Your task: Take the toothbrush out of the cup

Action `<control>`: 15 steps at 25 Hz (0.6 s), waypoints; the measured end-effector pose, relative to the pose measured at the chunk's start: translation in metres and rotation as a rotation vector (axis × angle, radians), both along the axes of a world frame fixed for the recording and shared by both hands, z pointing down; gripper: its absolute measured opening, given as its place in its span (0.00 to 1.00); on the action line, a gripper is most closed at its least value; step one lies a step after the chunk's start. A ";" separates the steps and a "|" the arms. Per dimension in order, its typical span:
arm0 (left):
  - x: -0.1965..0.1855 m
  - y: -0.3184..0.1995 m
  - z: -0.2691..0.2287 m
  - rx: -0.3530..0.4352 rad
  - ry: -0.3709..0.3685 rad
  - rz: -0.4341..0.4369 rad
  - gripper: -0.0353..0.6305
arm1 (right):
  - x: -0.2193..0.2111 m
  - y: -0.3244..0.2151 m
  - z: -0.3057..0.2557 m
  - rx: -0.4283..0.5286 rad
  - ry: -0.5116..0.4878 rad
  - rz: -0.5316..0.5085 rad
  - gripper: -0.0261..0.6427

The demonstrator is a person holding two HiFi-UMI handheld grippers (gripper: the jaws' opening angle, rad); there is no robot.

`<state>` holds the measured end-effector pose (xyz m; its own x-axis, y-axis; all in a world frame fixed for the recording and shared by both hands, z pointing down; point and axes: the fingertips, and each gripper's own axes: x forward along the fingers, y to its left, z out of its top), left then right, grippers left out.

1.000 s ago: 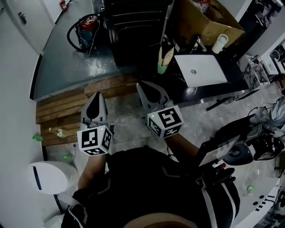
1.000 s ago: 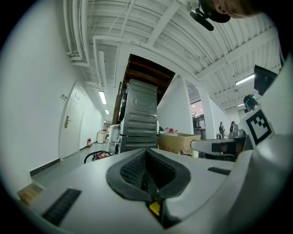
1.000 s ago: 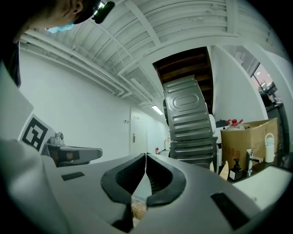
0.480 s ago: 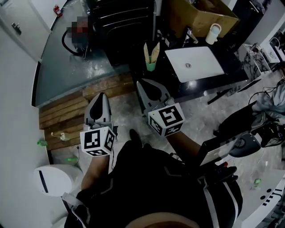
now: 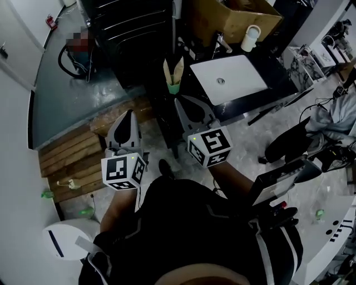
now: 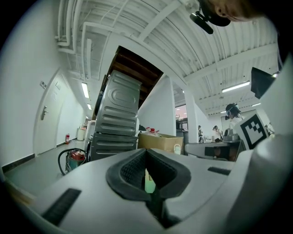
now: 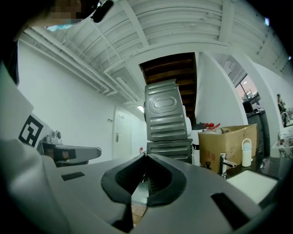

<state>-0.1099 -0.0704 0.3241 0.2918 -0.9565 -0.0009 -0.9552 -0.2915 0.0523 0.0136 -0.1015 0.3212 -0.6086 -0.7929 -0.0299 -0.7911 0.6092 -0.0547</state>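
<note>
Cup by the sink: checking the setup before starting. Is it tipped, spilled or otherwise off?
Nothing stands out. The green cup stands upright on the dark counter, left of the white sink, with its pale contents sticking up. No spill shows around it.

In the head view the cup (image 5: 174, 87) is too small to tell what the pale pieces (image 5: 178, 69) standing in it are; the left claw (image 6: 147, 153) hides all but a green sliver of it in the left gripper view; the head view's top edge cuts off the cardboard box (image 5: 233, 16).
</note>
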 end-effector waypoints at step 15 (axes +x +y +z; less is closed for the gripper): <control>0.018 -0.111 0.022 -0.066 0.038 0.184 0.06 | 0.013 -0.093 0.012 -0.009 0.020 0.138 0.08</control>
